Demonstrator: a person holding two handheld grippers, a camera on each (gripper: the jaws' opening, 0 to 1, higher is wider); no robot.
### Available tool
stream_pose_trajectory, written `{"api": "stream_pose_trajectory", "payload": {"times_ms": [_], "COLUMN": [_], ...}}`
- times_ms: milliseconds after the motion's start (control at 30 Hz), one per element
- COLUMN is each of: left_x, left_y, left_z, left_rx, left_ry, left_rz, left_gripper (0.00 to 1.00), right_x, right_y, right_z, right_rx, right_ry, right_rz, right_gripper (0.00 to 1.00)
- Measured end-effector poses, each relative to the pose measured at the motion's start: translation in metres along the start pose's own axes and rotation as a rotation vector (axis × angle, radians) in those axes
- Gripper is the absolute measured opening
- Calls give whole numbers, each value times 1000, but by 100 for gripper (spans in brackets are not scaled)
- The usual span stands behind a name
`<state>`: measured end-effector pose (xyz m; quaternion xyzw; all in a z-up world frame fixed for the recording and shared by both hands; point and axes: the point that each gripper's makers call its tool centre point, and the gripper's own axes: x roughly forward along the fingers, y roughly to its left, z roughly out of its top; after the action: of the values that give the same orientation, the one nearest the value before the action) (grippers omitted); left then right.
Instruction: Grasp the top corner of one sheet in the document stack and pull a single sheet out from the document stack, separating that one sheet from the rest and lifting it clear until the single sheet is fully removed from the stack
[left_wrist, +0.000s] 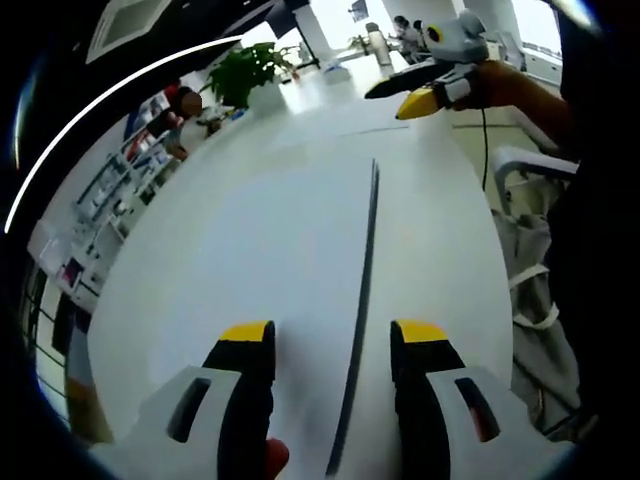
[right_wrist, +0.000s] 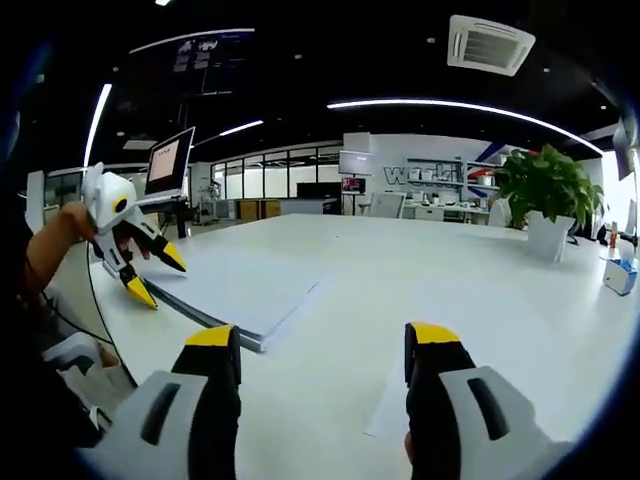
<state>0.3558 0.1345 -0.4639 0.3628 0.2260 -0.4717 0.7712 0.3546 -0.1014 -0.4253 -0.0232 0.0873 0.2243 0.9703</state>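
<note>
The bench (right_wrist: 480, 270) lies bare and open ahead of the right tool (right_wrist: 323, 350), free to the far edge, where a potted plant (right_wrist: 545, 195) stands right. The document stack (right_wrist: 240, 290) sits low at near left. The left tool (right_wrist: 150, 272) hovers open-jawed over its left edge, blocking that side.

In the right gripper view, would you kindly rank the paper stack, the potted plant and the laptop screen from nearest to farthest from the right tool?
1. Paper stack, on the table just ahead, left of centre.
2. Potted plant, farther along the table, on the right.
3. Laptop screen, raised at far left; its order against the plant is too close to call.
</note>
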Motion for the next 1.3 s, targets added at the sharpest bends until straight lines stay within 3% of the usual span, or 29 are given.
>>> {"api": "stream_pose_trajectory", "payload": {"times_ms": [300, 467, 733, 900, 1300], "left_x": [3, 6, 9, 10, 11], "left_y": [1, 5, 5, 5, 8], "left_z": [1, 3, 4, 4, 4], "left_rx": [-11, -86, -122, -78, -79], "left_ry": [-12, -54, -81, -77, -90], "left_rz": [-2, -17, -21, 6, 34], "left_gripper": [46, 46, 45, 40, 37], "right_x": [-1, -2, -2, -2, -1], "right_y": [0, -1, -1, -1, 2], "right_z": [-1, -3, -7, -5, -15], "right_rx": [-1, 2, 3, 5, 10], "right_ry": [2, 4, 15, 12, 47], "right_rz": [3, 0, 0, -2, 5], "right_gripper": [65, 65, 64, 63, 63]}}
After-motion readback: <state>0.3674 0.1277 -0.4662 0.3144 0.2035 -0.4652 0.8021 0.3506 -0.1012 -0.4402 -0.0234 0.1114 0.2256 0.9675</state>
